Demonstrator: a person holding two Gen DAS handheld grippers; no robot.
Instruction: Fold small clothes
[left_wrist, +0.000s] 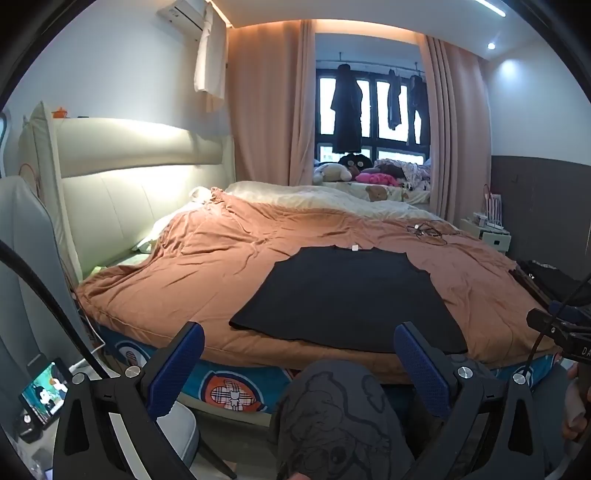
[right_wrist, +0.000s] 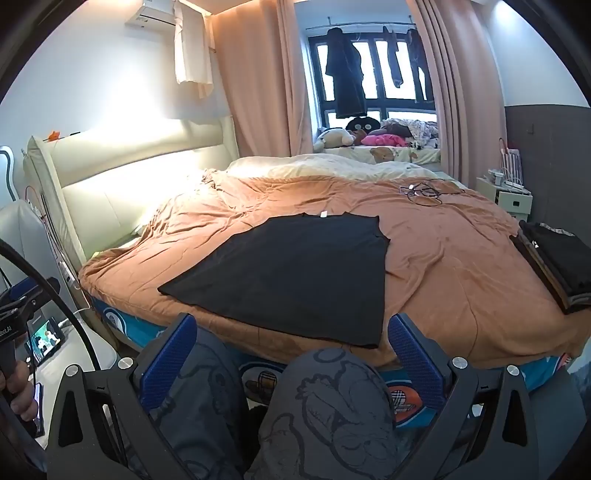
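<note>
A black T-shirt (left_wrist: 347, 299) lies flat on the orange-brown bedspread (left_wrist: 207, 273), sleeves folded in, collar with a white tag at the far side. It also shows in the right wrist view (right_wrist: 291, 273). My left gripper (left_wrist: 299, 365) is open and empty, held off the near edge of the bed, short of the shirt's hem. My right gripper (right_wrist: 291, 354) is open and empty too, also back from the bed over the person's knees (right_wrist: 332, 402).
A stack of folded dark clothes (right_wrist: 554, 258) sits at the bed's right edge. Cables (right_wrist: 424, 192) lie on the far side of the bedspread. A phone (left_wrist: 44, 391) stands on a side table at left. A padded headboard (left_wrist: 122, 177) is on the left.
</note>
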